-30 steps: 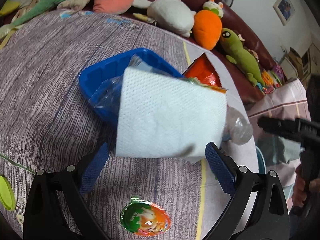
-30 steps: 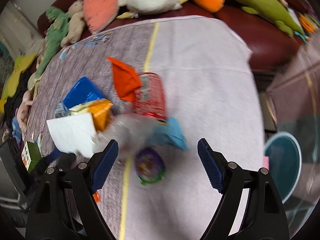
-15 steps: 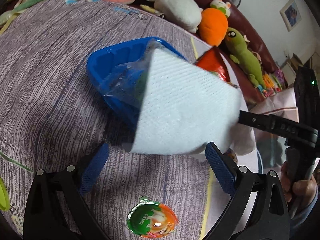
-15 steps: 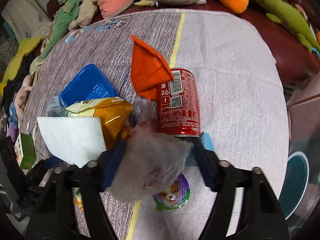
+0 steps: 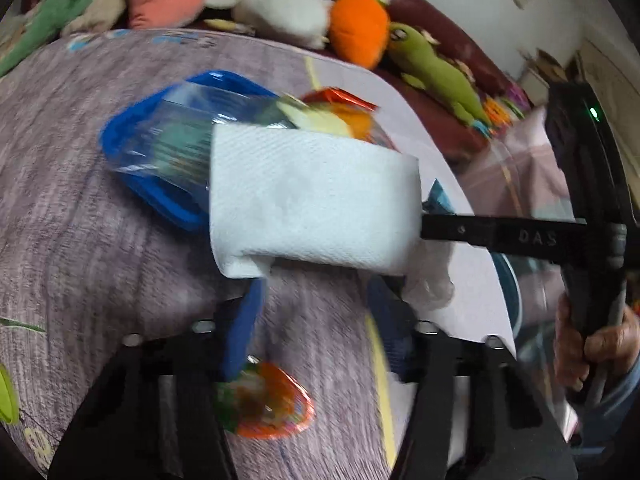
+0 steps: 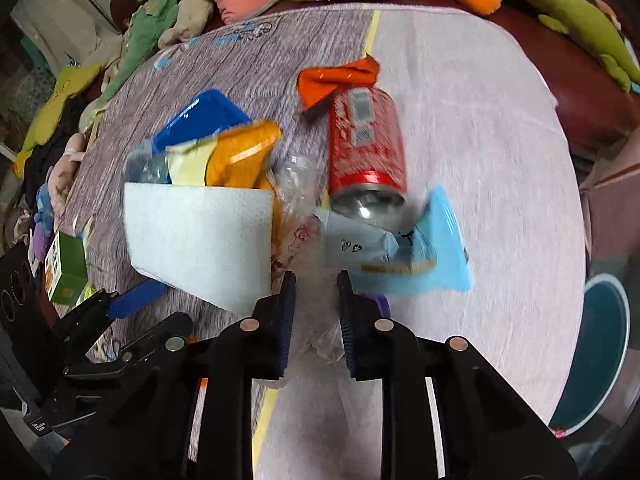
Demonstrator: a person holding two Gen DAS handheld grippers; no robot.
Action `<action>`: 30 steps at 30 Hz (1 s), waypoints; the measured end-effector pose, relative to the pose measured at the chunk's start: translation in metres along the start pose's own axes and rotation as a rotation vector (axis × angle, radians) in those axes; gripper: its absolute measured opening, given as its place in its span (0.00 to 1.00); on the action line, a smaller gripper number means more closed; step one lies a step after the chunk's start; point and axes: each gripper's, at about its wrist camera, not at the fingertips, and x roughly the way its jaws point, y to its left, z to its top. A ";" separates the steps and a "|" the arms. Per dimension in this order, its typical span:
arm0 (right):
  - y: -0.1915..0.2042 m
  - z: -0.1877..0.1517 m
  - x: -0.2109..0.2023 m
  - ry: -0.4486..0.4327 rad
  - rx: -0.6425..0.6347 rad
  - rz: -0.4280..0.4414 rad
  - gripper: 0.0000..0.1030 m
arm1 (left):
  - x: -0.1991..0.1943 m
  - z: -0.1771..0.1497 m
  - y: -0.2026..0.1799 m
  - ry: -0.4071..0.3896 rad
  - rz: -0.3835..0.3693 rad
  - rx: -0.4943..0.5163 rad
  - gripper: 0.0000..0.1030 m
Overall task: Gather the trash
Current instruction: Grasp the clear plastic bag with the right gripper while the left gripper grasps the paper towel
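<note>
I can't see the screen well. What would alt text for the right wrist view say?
The right tool is pinched shut on a crumpled clear plastic wrapper on a cloth-covered table. Around it lie a red soda can on its side, a white paper towel, a yellow snack bag and a light blue wrapper.

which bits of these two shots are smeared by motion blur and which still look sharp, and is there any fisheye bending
Left wrist view: the left gripper and the jelly cup lid are badly smeared, the white paper towel is fairly crisp.
Right wrist view: the red can and light blue wrapper are streaked, the right gripper is sharp.
Both views bow the table edge and darken at the corners.
</note>
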 end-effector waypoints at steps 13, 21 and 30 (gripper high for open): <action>-0.056 -0.073 -0.025 0.019 0.129 -0.026 0.19 | 0.003 -0.029 -0.002 0.096 -0.049 -0.050 0.76; -0.082 -0.097 -0.032 0.015 0.185 -0.008 0.25 | 0.007 -0.017 -0.004 0.059 -0.088 -0.187 0.89; -0.071 -0.095 -0.014 0.013 0.138 -0.003 0.58 | 0.016 -0.022 -0.006 0.090 0.061 -0.082 0.90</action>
